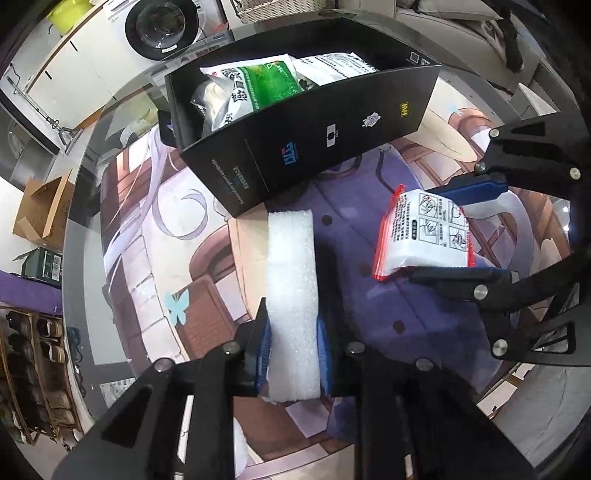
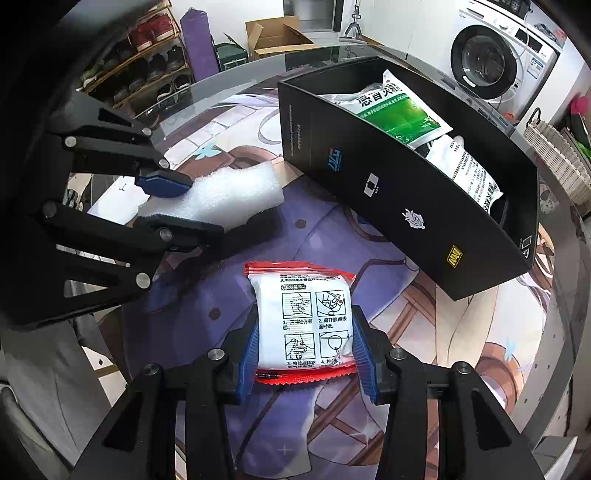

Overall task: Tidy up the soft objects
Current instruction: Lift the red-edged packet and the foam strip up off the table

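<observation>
My left gripper (image 1: 293, 354) is shut on a long white foam block (image 1: 291, 295), held just above the table mat; the right wrist view also shows the block (image 2: 225, 195) between its fingers. My right gripper (image 2: 304, 354) is shut on a white pouch with red sealed edges (image 2: 310, 321), printed with instruction pictures; it shows in the left wrist view too (image 1: 424, 232). A black cardboard box (image 1: 325, 147) stands beyond both grippers. It holds a green-and-white packet (image 1: 258, 85) and other white packets (image 2: 469, 173).
The round glass table carries a purple and brown illustrated mat (image 2: 424, 350). A washing machine (image 2: 495, 62), a wicker basket (image 2: 557, 155), a shoe rack (image 2: 147, 59) and an open cardboard box (image 2: 277, 35) stand around the table.
</observation>
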`<state>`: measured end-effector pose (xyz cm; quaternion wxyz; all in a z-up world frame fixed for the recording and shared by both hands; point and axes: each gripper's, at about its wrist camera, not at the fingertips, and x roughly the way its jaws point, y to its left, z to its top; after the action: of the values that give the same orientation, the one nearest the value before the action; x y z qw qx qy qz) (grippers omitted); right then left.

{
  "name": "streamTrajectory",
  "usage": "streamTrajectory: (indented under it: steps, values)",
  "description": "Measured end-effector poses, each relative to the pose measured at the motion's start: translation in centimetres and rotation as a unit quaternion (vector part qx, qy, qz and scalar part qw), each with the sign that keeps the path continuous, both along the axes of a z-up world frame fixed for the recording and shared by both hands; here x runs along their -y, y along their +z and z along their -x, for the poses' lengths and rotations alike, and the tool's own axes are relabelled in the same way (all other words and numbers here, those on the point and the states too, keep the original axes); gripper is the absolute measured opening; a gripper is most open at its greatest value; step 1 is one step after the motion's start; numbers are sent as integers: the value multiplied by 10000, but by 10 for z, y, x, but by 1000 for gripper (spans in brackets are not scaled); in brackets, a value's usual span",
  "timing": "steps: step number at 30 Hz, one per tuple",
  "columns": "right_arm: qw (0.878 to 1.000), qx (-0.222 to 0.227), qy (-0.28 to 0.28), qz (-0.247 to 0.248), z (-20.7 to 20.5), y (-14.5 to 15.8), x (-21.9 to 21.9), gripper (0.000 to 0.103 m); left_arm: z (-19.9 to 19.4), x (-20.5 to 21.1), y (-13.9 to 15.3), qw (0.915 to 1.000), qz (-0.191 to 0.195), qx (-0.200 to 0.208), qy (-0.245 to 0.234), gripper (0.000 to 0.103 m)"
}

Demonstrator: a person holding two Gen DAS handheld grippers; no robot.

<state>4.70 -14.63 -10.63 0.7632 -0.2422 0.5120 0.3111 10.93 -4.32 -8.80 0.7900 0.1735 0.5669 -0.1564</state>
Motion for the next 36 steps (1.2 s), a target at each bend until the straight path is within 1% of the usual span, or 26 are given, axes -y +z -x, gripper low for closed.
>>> streamTrajectory:
  steps: [3,6,14,20,25,27,30,33,36]
  values:
    - [10000,6,4,-33,4,2,8,45,1,0,2,10000,55,-4,-7,20]
    - [10000,8,-5,-63,7,3,3,45,2,-1,4,10000,60,18,-9,20]
    - [9999,-32,-34,-109,-1,3,7,45,3,0,5,10000,61,26,-31,20]
    - [9991,173,-127,-358,-4,16,14,45,5,0,10,9998,83,194,-18,20]
    - [9967,430,-215,-651,-3,31,20,45,10,-3,25,9983,174,549,-5,20]
    - [9942,597,-245,-862,-2,41,22,45,12,-6,32,9971,245,725,33,20]
    - [9874,964,-272,-1225,4,60,26,45,16,-9,47,9934,283,1110,84,20]
    - [9793,1273,-289,-1545,9,77,30,45,24,-15,63,9872,411,1531,141,20]
    - [9690,1595,-367,-1852,13,92,37,45,33,-18,80,9774,435,2062,170,20]
